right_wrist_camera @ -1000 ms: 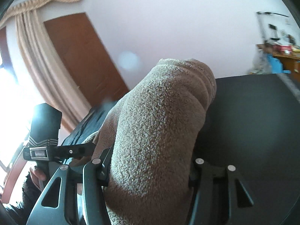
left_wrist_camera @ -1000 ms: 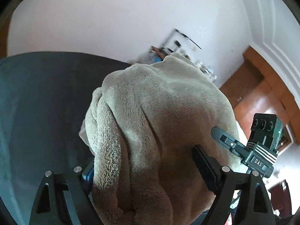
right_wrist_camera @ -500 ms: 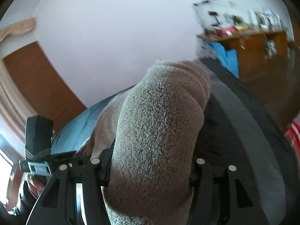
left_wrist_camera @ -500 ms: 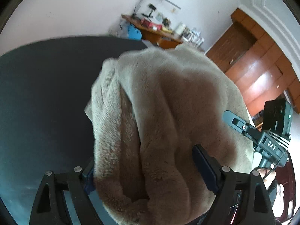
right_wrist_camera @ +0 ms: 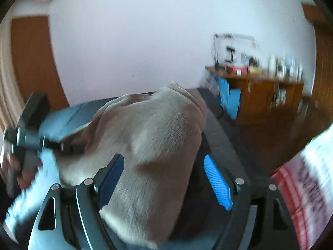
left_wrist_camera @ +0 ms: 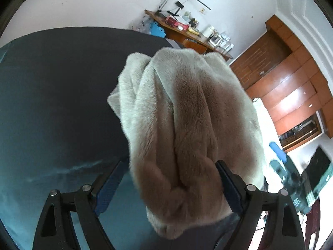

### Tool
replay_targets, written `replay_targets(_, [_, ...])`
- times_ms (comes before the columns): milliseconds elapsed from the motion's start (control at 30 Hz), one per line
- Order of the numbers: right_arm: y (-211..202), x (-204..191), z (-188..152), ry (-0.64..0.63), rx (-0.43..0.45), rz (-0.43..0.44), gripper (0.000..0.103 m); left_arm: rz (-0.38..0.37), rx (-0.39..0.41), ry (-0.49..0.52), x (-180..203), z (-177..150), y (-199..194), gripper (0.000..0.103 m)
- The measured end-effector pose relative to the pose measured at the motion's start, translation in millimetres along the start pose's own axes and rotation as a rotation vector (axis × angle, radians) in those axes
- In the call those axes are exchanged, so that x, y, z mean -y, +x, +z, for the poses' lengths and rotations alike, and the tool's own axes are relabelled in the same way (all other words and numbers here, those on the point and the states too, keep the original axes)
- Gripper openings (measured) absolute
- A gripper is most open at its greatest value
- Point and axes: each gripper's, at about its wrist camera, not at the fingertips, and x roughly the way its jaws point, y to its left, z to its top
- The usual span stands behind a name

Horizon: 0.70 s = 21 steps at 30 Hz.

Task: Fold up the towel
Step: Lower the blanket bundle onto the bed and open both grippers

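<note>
Apparently the step in hand is the laying down of a fold: the towel [left_wrist_camera: 187, 114] is carried as a bunch over the dark cloth surface [left_wrist_camera: 52, 83] and is being let go on one side.

In the left wrist view, the left gripper [left_wrist_camera: 170, 162] has its jaws set wide around a thick roll of the towel. The roll fills the gap, the pad at 4 o'clock lies against the pile, and the pad at 8 o'clock stands at its edge, so this is judged a grip on a bulky bunch. The towel rises from the jaws toward 12 o'clock and covers the middle of the view.

In the right wrist view, which is blurred, the right gripper [right_wrist_camera: 163, 157] has its jaws opening. The towel lies between them and leans toward the pad at 8 o'clock, while the bright blue pad at 4 o'clock is clear of it. At 9 o'clock a hand [right_wrist_camera: 12, 166] holds the other gripper.

The next move probably calls for the right jaws to come free without dragging the pile. After that, the left side needs lowering so the layers land flat with their edges together.

The towel is a beige plush, thick and soft, with a short nap that looks pale on the ridges and brown in the deep lengthwise folds. It should slump and hold no crease. The pads are ribbed and blue, on black fingers with silver screws. The surface below is smooth and dark.
</note>
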Motion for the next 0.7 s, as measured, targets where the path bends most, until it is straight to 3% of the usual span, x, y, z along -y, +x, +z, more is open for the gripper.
replay_targets(67, [-15,-8,-12,-0.042,-0.009,0.004,0.085,-0.017,0.006,-0.014,6,-1,-2,0.090])
replay_targets(167, [-4,-18,-22,-0.065,-0.065,0.013,0.085,-0.025,0.001,-0.018,10,-5,1,0.090])
replay_targets(267, [10,-24,-33,-0.131,-0.092,-0.013,0.085,-0.037,-0.007,-0.003,2,-25,-6,0.090])
replay_targets(433, [15,-50,-46,-0.248,-0.119,-0.098,0.085,-0.018,-0.007,0.029,10,-21,1,0.090])
replay_targets(700, [43,-24,-38,-0.152,-0.151,-0.205,0.085,-0.032,-0.019,-0.021,-9,-25,4,0.090])
